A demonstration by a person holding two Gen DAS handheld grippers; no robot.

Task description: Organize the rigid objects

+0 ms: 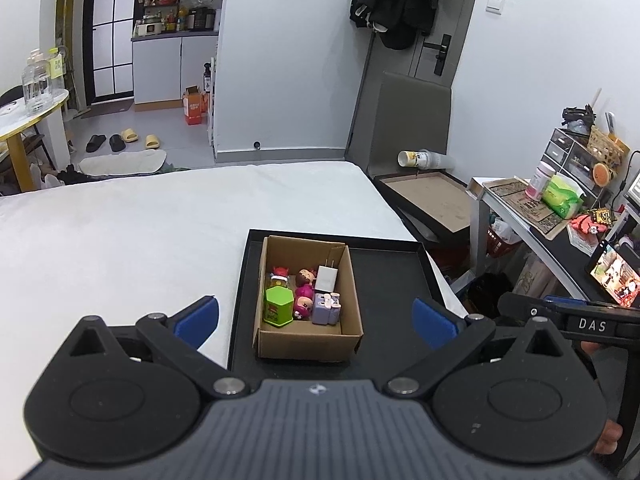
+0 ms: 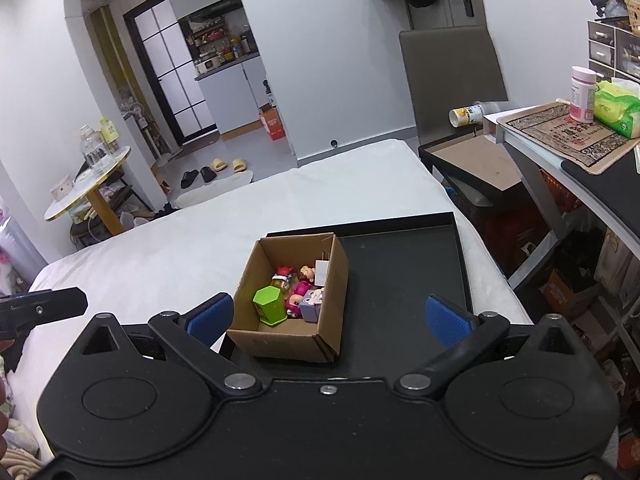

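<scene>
The left gripper (image 1: pixel 316 322) is held spread wide, nothing between its blue pads (image 1: pixel 199 320). The right gripper (image 2: pixel 328 318) is likewise spread and empty. At twelve o'clock of both, a cardboard box (image 1: pixel 306 340) is seen on a black tray (image 1: pixel 394 276), toward the tray's nine o'clock side. Inside the box lie a green container (image 1: pixel 278 306), small dolls (image 1: pixel 304 292), a white charger (image 1: pixel 326 279) and a purple plug (image 1: pixel 327 309). The tray is set on a white bed (image 1: pixel 140 232).

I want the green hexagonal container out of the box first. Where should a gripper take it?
Grip the green hexagonal container from above, across two opposite flat sides near its top. It stands upright in the cardboard box, walls and toys crowding its sides.
</scene>
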